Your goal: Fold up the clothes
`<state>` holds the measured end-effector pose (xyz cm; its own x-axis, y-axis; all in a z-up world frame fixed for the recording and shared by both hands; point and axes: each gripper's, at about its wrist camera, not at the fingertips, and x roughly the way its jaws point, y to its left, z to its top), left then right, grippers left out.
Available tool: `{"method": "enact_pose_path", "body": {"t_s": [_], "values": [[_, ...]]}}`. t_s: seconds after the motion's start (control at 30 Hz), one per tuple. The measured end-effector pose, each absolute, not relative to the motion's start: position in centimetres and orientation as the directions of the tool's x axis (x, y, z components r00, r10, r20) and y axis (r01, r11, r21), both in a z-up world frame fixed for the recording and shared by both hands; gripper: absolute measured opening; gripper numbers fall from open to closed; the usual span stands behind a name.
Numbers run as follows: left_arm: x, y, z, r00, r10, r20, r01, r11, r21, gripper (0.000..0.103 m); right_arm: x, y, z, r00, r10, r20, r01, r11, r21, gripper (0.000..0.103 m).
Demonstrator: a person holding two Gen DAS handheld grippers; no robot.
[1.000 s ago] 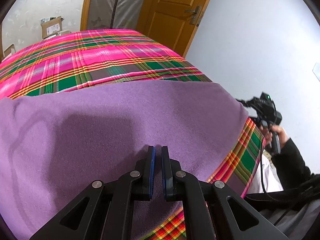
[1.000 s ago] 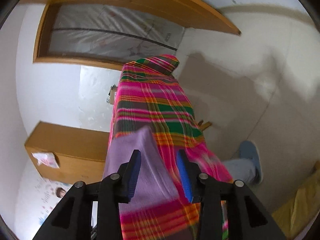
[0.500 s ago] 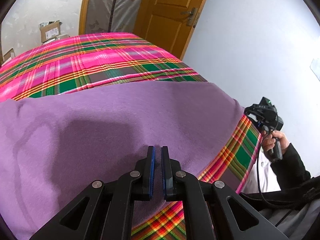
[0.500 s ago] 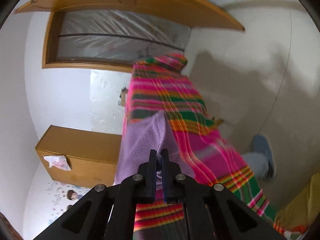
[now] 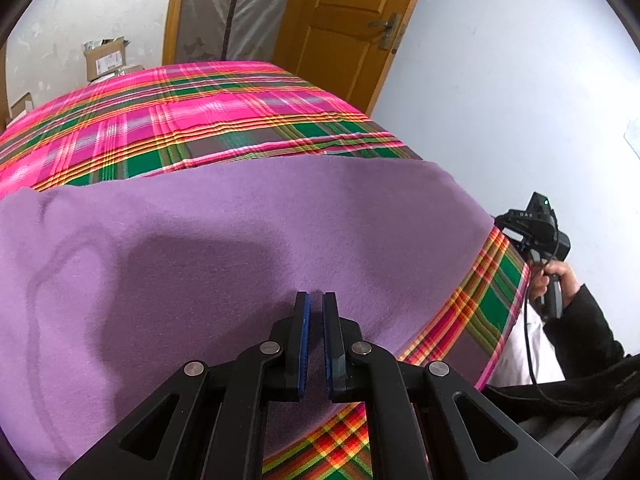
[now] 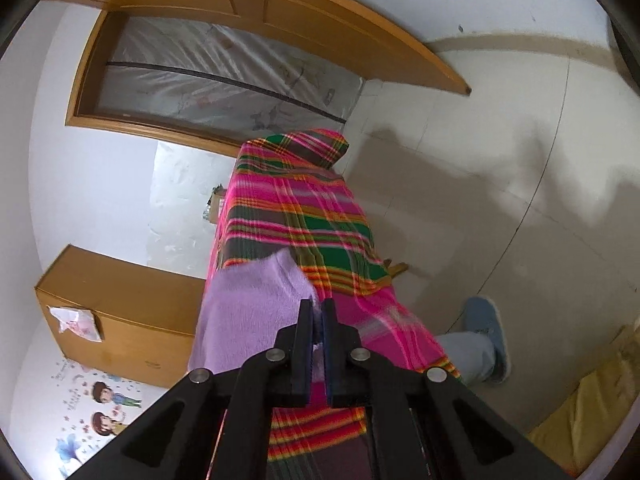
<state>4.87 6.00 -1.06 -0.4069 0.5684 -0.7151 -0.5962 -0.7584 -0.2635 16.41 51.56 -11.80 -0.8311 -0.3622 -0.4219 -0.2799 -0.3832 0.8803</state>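
Purple fleece, a garment (image 5: 224, 248), lies spread over the near half of a table covered by a pink-and-green plaid cloth (image 5: 192, 120), its far edge running straight across the plaid and its right-hand edge stopping just short of the table's side, where a strip of plaid stays bare. The left gripper (image 5: 316, 300) has its blue-padded fingers drawn nearly together on the garment's near edge, a pinch of purple fabric caught between them. The right gripper (image 6: 318, 308) is clenched too, with a corner of the same garment nipped between its pads (a tuft of purple shows in the narrow gap) at the table's side edge. In the left wrist view a hand (image 5: 556, 280) in a dark sleeve grips that tool's handle beside the table, a cable trailing from it.

Beyond the far edge of the purple fleece the plaid is bare up to the table's end. Past that end sit cardboard boxes (image 5: 106, 60) and a wooden door (image 5: 344, 28). Pale floor (image 6: 500, 208) lies open along the table's right side, save for a blue slipper (image 6: 490, 332) near the corner.
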Motion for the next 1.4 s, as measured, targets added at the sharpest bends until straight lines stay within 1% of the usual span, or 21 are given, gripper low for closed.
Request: {"method": "enact_pose_path", "body": {"t_s": [0.03,0.07,0.13,0.17,0.2,0.27,0.37,0.43,0.47,0.5,0.53,0.7,0.73,0.77,0.83,0.87,0.93,1.03,1.13,1.27,1.4], "values": [[4.9,6.0,-1.1,-0.407,0.569,-0.714,-0.595,-0.759,-0.265,0.006,16.1,51.5,-11.6,-0.826,-0.361,-0.433,-0.284,-0.395,0.873,0.005],[4.9,5.9,-1.0,-0.408,0.570,-0.713,-0.594,-0.759,-0.266,0.006,15.8,51.6,-11.3,-0.816,-0.359,-0.453,-0.297,-0.411,0.862,0.009],[4.8,5.8,-1.0,-0.409,0.571,-0.711,-0.592,-0.759,-0.269,0.006,15.7,52.3,-11.2,-0.810,-0.323,-0.489,-0.341,-0.419,0.841,0.012],[4.8,5.8,-1.0,-0.410,0.572,-0.710,-0.591,-0.760,-0.271,0.006,15.7,52.7,-11.2,-0.806,-0.305,-0.507,-0.363,-0.422,0.831,0.020],[4.8,5.7,-1.0,-0.412,0.571,-0.710,-0.589,-0.761,-0.270,0.006,15.9,53.1,-11.2,-0.812,-0.293,-0.506,-0.368,-0.415,0.832,0.032],[4.6,5.6,-1.0,-0.416,0.568,-0.710,-0.586,-0.765,-0.268,0.006,15.8,53.2,-10.6,-0.824,-0.287,-0.489,-0.350,-0.421,0.837,0.041],[4.2,5.3,-0.9,-0.429,0.560,-0.709,-0.573,-0.775,-0.265,0.006,14.8,52.4,-9.6,-0.824,-0.324,-0.464,-0.299,-0.447,0.843,0.041],[4.0,5.0,-0.7,-0.455,0.542,-0.706,-0.556,-0.793,-0.251,0.006,13.5,50.5,-8.2,-0.816,-0.366,-0.447,-0.226,-0.511,0.829,0.039],[3.8,4.8,-0.5,-0.470,0.532,-0.704,-0.544,-0.803,-0.243,0.006,12.9,49.6,-7.5,-0.810,-0.387,-0.440,-0.187,-0.541,0.820,0.032],[3.6,4.5,-0.3,-0.489,0.522,-0.699,-0.529,-0.815,-0.239,0.006,12.3,48.3,-6.5,-0.805,-0.401,-0.438,-0.146,-0.581,0.801,0.029],[3.5,4.2,-0.1,-0.508,0.512,-0.693,-0.512,-0.826,-0.235,0.006,11.7,47.0,-5.5,-0.798,-0.415,-0.436,-0.104,-0.618,0.779,0.029],[2.2,1.7,0.3,-0.597,0.419,-0.683,-0.388,-0.897,-0.211,0.007,9.1,41.6,-2.2,-0.764,-0.433,-0.479,0.011,-0.751,0.660,0.029],[1.8,1.0,0.2,-0.606,0.401,-0.687,-0.356,-0.909,-0.216,0.009,8.6,40.6,-1.9,-0.752,-0.445,-0.487,0.034,-0.763,0.645,0.029],[1.4,0.3,0.1,-0.613,0.383,-0.691,-0.325,-0.920,-0.221,0.012,7.9,39.5,-1.7,-0.735,-0.456,-0.503,0.050,-0.775,0.630,0.029],[1.0,-0.8,-0.6,-0.610,0.346,-0.713,-0.274,-0.936,-0.220,0.012,7.1,38.0,-1.8,-0.706,-0.447,-0.549,0.046,-0.803,0.594,0.029],[0.7,-1.4,-0.9,-0.607,0.328,-0.724,-0.249,-0.943,-0.219,0.012,6.4,37.3,-2.1,-0.687,-0.418,-0.594,0.026,-0.831,0.555,0.029],[0.5,-2.2,-1.3,-0.597,0.339,-0.727,-0.241,-0.940,-0.241,0.012,5.7,37.1,-2.3,-0.677,-0.381,-0.630,-0.008,-0.852,0.523,0.028],[0.8,-2.9,-1.0,-0.613,0.338,-0.714,-0.236,-0.941,-0.243,0.012,5.5,36.2,-1.2,-0.690,-0.360,-0.628,0.001,-0.868,0.497,0.028],[0.9,-4.1,-0.4,-0.638,0.328,-0.696,-0.217,-0.945,-0.246,0.012,5.0,33.6,-0.3,-0.680,-0.426,-0.597,0.115,-0.866,0.487,0.028],[0.3,-5.2,-0.4,-0.648,0.305,-0.697,-0.183,-0.952,-0.246,0.012,4.6,29.1,0.1,-0.625,-0.513,-0.588,0.253,-0.846,0.469,0.028],[0.1,-5.4,0.0,-0.650,0.298,-0.699,-0.184,-0.954,-0.235,0.012,3.4,25.8,0.5,-0.593,-0.528,-0.608,0.323,-0.848,0.420,0.028]]}}
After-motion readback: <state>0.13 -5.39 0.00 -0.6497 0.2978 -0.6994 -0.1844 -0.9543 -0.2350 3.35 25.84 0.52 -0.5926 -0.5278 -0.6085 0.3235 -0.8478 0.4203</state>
